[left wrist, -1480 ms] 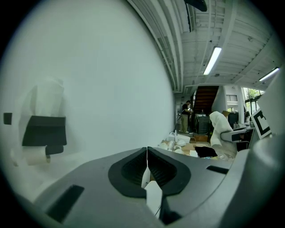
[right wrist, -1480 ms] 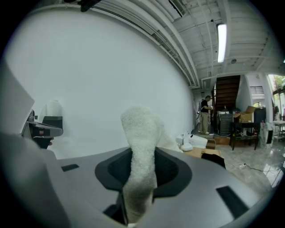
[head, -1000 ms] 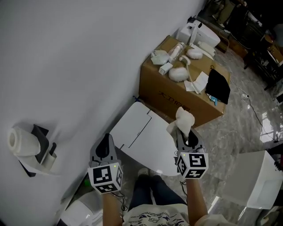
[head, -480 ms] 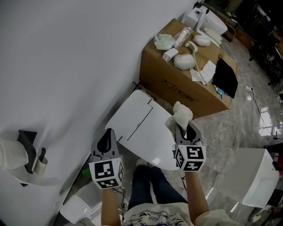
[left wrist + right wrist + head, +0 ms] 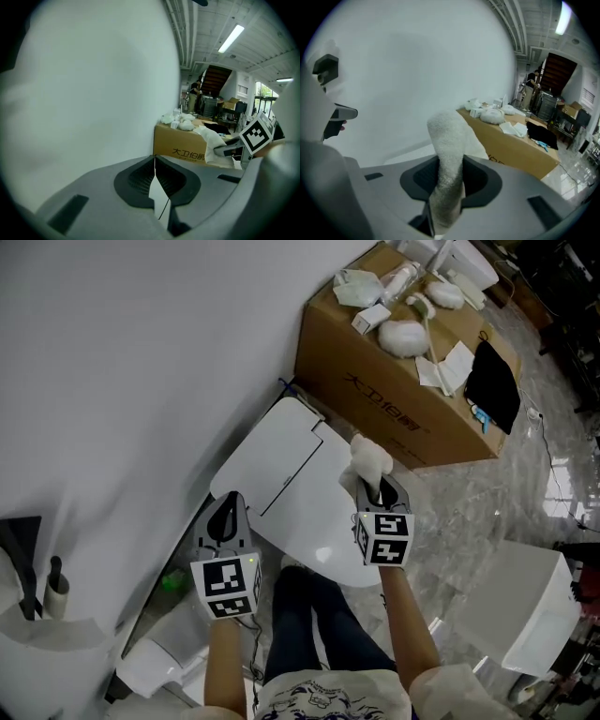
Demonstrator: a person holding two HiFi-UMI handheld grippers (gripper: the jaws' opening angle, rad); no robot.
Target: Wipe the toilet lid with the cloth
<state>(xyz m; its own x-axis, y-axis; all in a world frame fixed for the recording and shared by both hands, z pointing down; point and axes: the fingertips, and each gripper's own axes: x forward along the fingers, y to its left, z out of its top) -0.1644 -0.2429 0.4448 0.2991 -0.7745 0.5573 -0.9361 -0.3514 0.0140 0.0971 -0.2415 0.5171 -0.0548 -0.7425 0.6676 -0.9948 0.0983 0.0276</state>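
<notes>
Wall side: plain white wall (image 5: 141, 362) fills 9 to 12 o'clock. The toilet backs onto it, so the way in is from the 6 o'clock end, where the person stands.
Left gripper (image 5: 225, 519): jaws pressed together tip to tip on nothing, as the left gripper view shows (image 5: 154, 161). It hangs off the lid's 8 o'clock corner, over the gap by the wall. Judged parked there to keep out of the wiping path.
Task surface: glossy white toilet lid (image 5: 305, 512), down and flat, long axis running 7 to 1 o'clock. All of it shows, with nothing resting on it.
Right gripper (image 5: 380, 491): jaws clenched on the cloth's lower end, over the lid's 3 o'clock edge.
Cloth: white fluffy terry cloth (image 5: 369, 456), bunched, standing up out of the jaws toward 12 o'clock. In the right gripper view it rises thick between the two pads (image 5: 447, 140). Judged gripped low so the loose pile leads and meets the lid first. Whether it touches the lid cannot be told; it looks just above.
Stage: judged as approach, wipe not yet begun.
Beyond, 1 o'clock: brown cardboard box (image 5: 394, 399), its top strewn with white rags and packets, close beside the toilet's far end. A long stroke toward 1 o'clock would need stopping short of it.
</notes>
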